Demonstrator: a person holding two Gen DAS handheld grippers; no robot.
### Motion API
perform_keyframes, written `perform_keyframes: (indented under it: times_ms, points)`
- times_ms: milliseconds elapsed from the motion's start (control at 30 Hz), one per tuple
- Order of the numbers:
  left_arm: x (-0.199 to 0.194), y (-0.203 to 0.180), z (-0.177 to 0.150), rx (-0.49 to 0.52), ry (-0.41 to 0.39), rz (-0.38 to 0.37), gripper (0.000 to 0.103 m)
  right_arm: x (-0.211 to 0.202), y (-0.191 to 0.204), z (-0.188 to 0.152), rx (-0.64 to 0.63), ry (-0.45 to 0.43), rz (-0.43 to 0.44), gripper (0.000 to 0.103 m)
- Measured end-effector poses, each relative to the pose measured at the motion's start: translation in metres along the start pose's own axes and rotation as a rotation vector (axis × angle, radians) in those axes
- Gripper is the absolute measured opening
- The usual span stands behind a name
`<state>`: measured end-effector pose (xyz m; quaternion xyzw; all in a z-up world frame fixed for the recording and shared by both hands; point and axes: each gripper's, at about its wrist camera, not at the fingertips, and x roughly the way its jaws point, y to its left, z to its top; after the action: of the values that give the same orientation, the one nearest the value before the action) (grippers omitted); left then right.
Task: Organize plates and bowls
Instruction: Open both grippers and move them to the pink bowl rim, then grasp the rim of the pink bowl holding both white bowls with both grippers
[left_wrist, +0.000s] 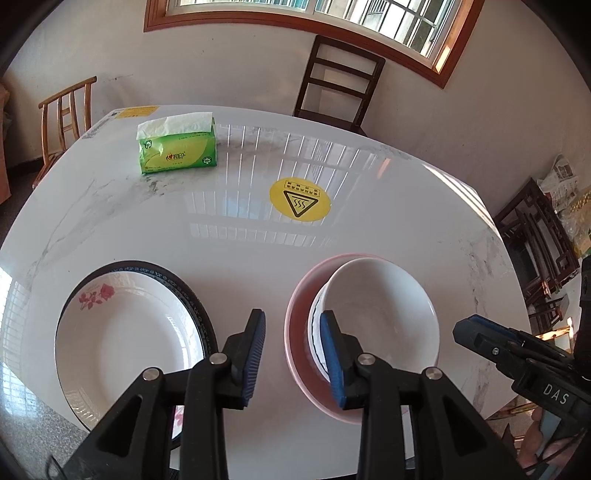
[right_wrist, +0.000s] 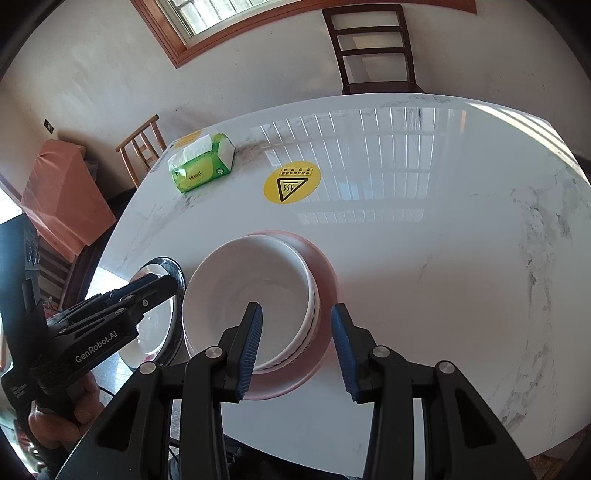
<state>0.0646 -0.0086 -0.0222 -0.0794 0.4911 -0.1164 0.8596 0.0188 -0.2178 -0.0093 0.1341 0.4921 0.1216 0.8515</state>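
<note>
Now, glossy white marble table (left_wrist: 240, 240) underneath; near left, rose-patterned white plate (left_wrist: 125, 332) on dark-rimmed plate (left_wrist: 192, 295); right, white bowl (right_wrist: 247, 288) nested in pink bowl (right_wrist: 321, 273). Left gripper (left_wrist: 295, 354) released, between stacks; right gripper (right_wrist: 297, 347) released, straddling white bowl's rim.

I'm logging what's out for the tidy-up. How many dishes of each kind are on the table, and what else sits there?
Plates: 2, a floral plate stacked on a dark-rimmed plate
Bowls: 2, a white bowl nested in a pink bowl
Tissue packs: 1
Yellow stickers: 2
Total: 7
</note>
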Motion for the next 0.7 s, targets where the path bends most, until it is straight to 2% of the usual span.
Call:
perform_keyframes:
  times_ms: [233, 433, 700]
  points:
    - [0.002, 0.015, -0.005, -0.099, 0.04, -0.044, 0.031, -0.006, -0.011, -0.004, 0.038, 0.0, -0.019, 0.038]
    - [0.007, 0.022, -0.009, -0.156, 0.092, -0.087, 0.031, 0.003, -0.022, -0.011, 0.07, 0.049, -0.047, 0.042]
    - [0.014, 0.028, -0.011, -0.206, 0.139, -0.08, 0.031, 0.011, -0.028, -0.017, 0.108, 0.089, -0.048, 0.042]
